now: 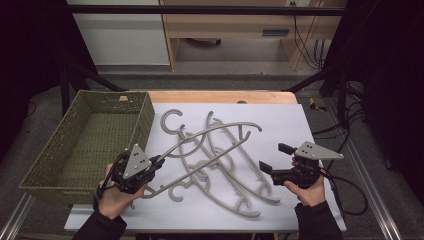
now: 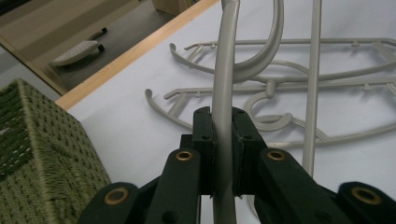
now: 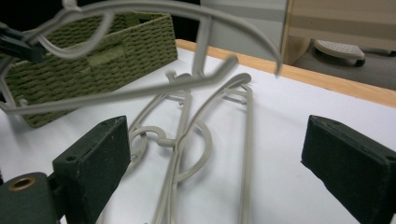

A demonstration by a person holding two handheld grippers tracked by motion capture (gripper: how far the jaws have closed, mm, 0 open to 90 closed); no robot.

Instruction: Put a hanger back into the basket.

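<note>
A grey plastic hanger (image 1: 210, 131) is raised off the white table, tilted, with my left gripper (image 1: 159, 161) shut on its lower end beside the basket. In the left gripper view the jaws (image 2: 222, 115) clamp the hanger's curved arm (image 2: 225, 60). Several more grey hangers (image 1: 225, 172) lie overlapping on the table under and to the right of it. My right gripper (image 1: 275, 157) hovers open at the right of the pile, with nothing between its jaws (image 3: 219, 158). In the right gripper view the lifted hanger (image 3: 154, 88) crosses above the lying hangers (image 3: 187, 140).
A green woven basket (image 1: 145, 125) stands at the table's left, close to my left hand, and looks empty inside. The table's wooden far edge (image 1: 220, 96) runs behind the hangers. Cables trail off the right side (image 1: 345, 190).
</note>
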